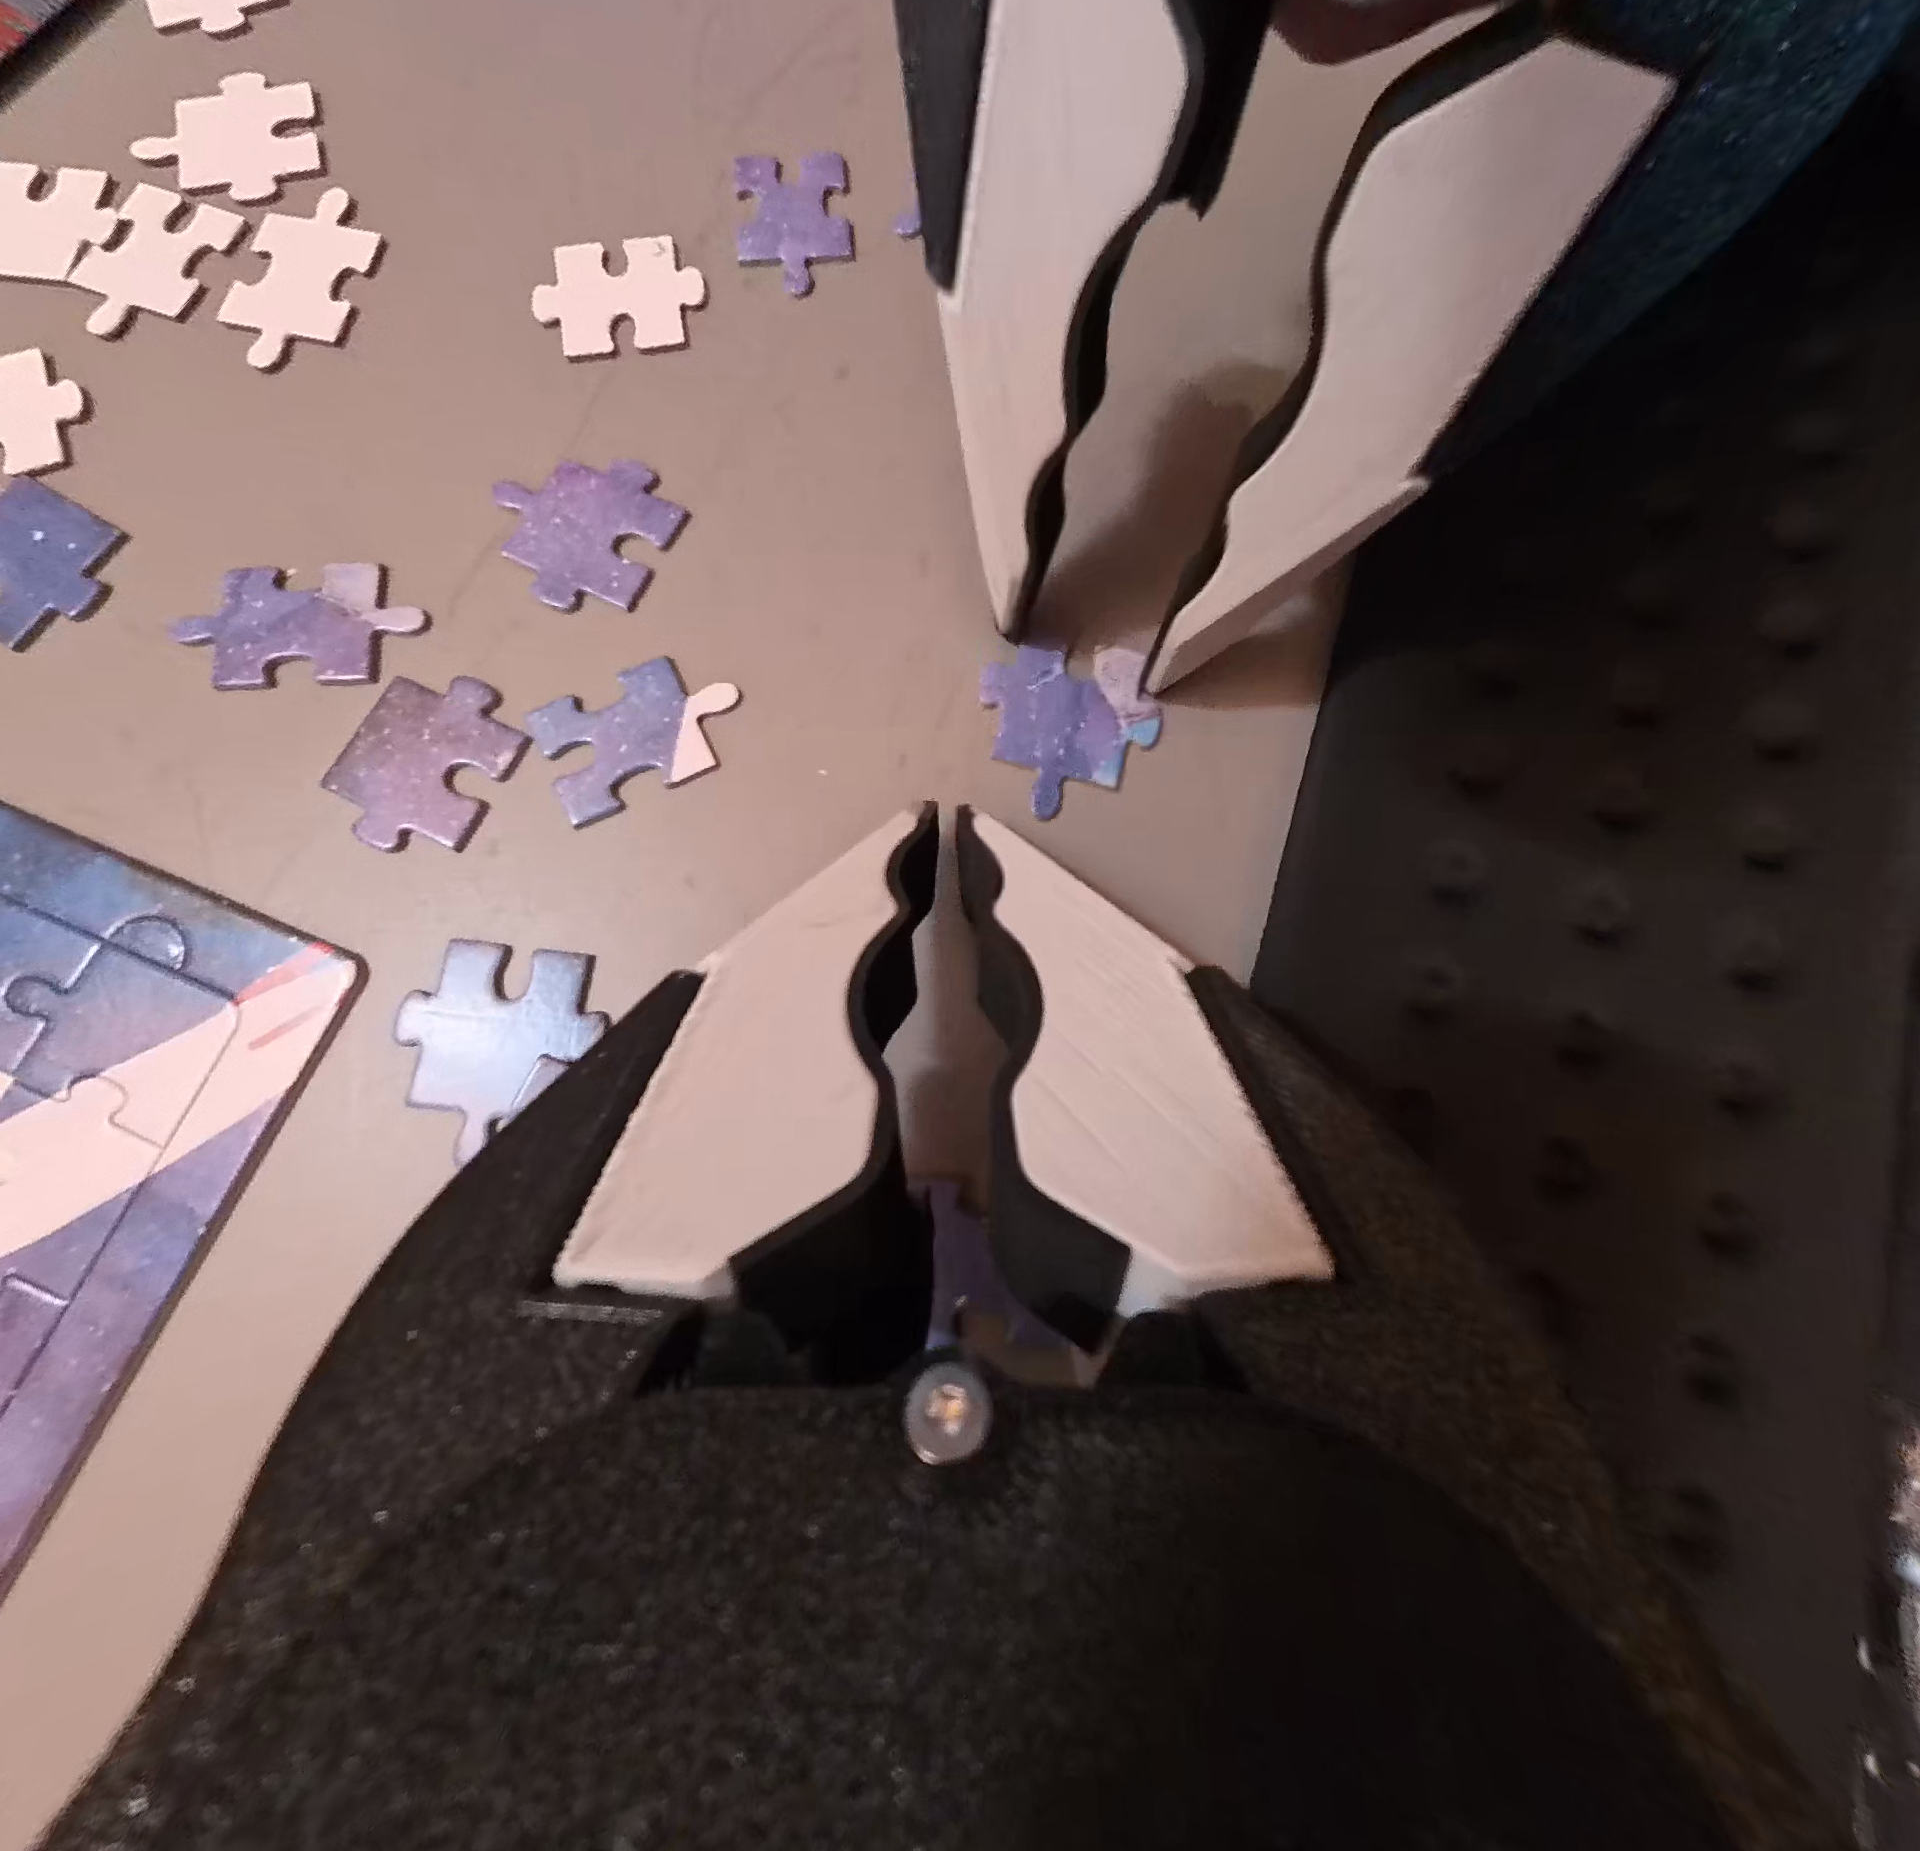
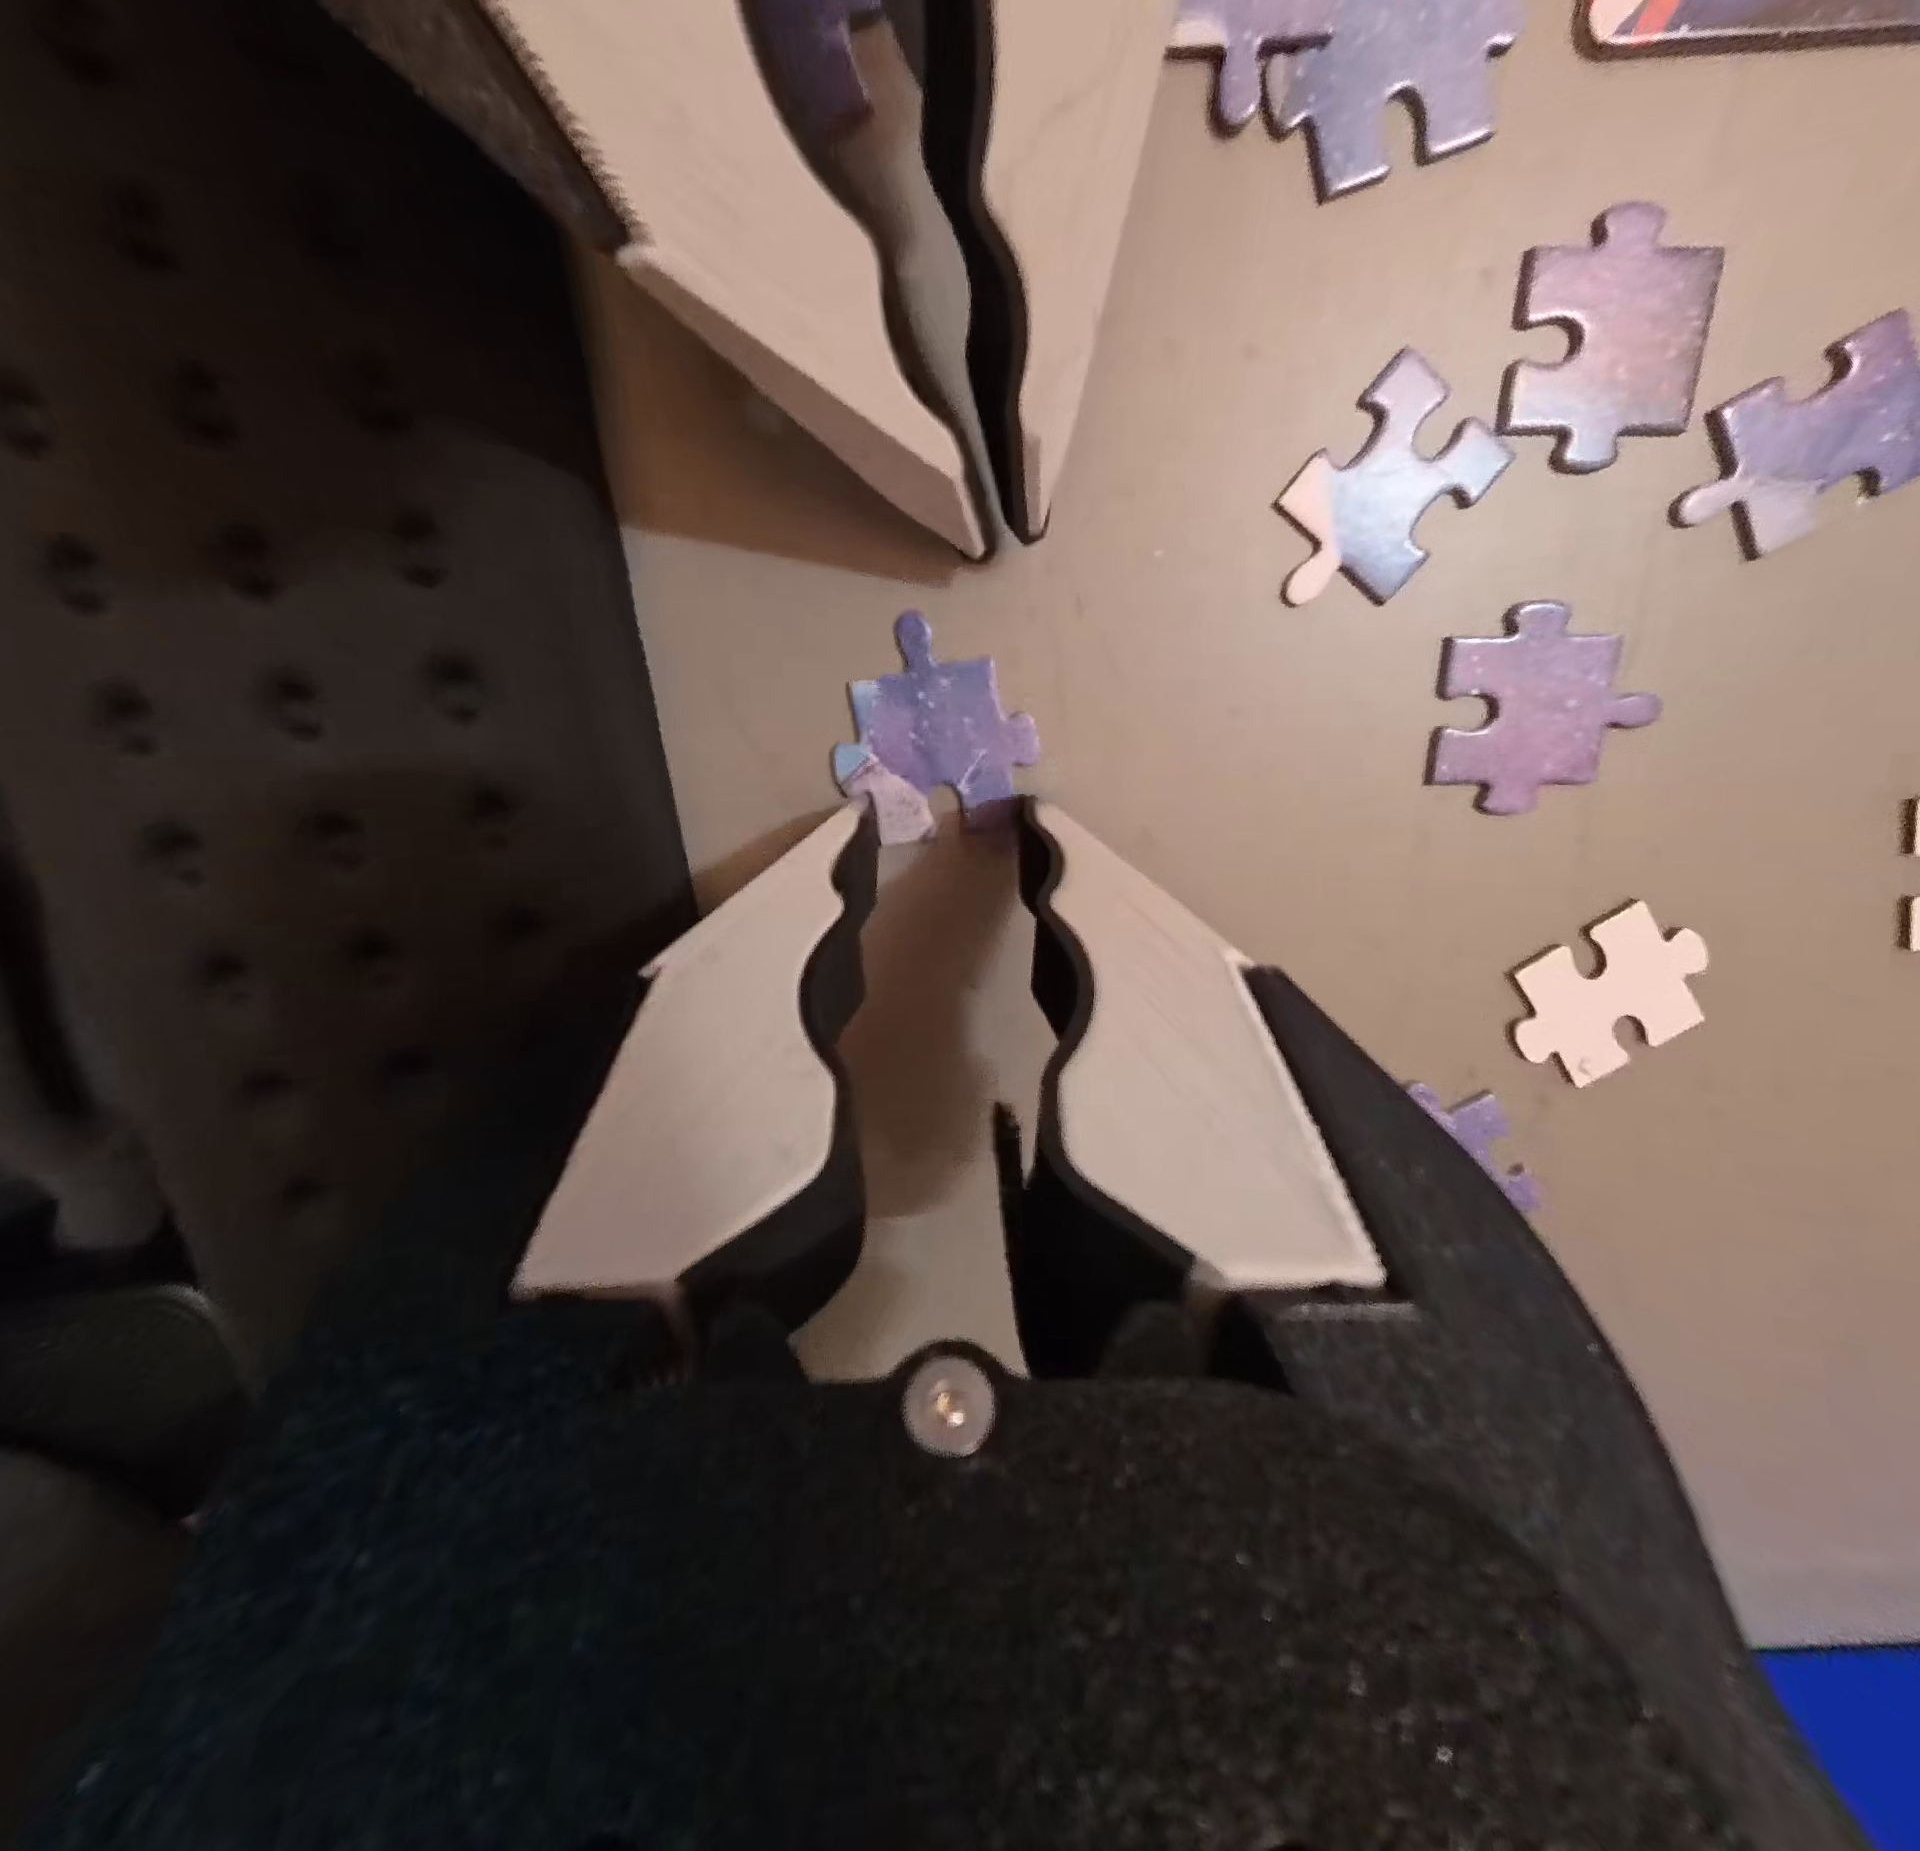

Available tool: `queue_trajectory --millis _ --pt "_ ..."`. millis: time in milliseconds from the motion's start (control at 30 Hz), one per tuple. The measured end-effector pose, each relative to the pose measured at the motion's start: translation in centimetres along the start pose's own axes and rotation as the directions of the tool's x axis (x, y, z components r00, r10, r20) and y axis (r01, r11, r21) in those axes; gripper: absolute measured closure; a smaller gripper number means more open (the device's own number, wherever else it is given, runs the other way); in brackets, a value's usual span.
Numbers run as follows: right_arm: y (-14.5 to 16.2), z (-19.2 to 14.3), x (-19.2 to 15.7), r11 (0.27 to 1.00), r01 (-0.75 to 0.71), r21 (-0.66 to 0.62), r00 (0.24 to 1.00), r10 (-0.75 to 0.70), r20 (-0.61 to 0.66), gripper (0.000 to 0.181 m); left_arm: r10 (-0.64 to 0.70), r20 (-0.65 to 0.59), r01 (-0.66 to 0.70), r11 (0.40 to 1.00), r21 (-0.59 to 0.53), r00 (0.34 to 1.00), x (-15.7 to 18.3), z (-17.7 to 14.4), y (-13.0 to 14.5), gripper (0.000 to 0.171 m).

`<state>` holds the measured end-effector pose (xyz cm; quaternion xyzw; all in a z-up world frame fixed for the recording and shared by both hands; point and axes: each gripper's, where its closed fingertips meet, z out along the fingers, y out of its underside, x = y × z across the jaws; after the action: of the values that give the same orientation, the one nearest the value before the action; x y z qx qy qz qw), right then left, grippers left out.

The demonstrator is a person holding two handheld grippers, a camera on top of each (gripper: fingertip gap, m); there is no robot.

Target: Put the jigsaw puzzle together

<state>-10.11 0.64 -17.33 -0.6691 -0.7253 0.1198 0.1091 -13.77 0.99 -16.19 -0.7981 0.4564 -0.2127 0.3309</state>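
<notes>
A purple jigsaw piece (image 1: 1060, 726) with a pale corner lies near the table's edge. It also shows in the right wrist view (image 2: 935, 736). My right gripper (image 2: 943, 812) is open, its fingertips at the piece's near edge; in the left wrist view it (image 1: 1086, 653) comes down from above. My left gripper (image 1: 945, 814) is shut, its tips just short of the same piece and touching nothing. It also shows at the top of the right wrist view (image 2: 1000, 544). A purple patch shows deep in its gap; I cannot tell whether it is held. The assembled puzzle part (image 1: 156, 1074) lies at lower left.
Loose purple pieces (image 1: 592, 534) and face-down white pieces (image 1: 618, 300) are scattered over the beige table (image 1: 623, 87). More loose pieces (image 2: 1538, 705) lie right of my right gripper. A dark dimpled surface (image 1: 1610, 970) borders the table beside the piece. Blue floor (image 2: 1849, 1718) shows at lower right.
</notes>
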Motion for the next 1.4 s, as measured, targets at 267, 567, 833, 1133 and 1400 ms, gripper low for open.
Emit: queue_trajectory --millis 267,567,833,1133,1400 --pt "0.0 0.0 0.0 0.999 0.030 -0.015 0.999 -0.030 0.014 0.155 0.029 -0.059 -0.027 0.999 0.022 0.998 1.1 -0.4 -0.3 0.150" --pt "-0.9 -1.1 -0.3 0.996 0.073 0.044 0.997 -0.074 0.011 0.155 0.111 -0.089 -0.112 0.994 0.003 0.990 2.1 0.0 0.1 0.125" --pt "-2.5 -1.6 -0.6 0.990 0.135 0.050 0.991 -0.136 0.004 0.155 0.112 -0.101 -0.110 0.993 0.030 0.989 2.2 -0.4 -0.3 0.144" --pt "-5.0 -7.4 3.1 0.993 0.049 0.111 0.990 -0.034 -0.134 0.149 -0.089 0.285 0.084 0.996 0.032 0.954 -7.4 -8.1 3.0 0.144" --pt "-16.8 -13.6 8.9 0.988 0.120 0.102 0.980 -0.101 -0.172 0.145 -0.585 0.476 0.543 0.805 0.240 0.657 -19.7 -18.1 9.9 0.144"
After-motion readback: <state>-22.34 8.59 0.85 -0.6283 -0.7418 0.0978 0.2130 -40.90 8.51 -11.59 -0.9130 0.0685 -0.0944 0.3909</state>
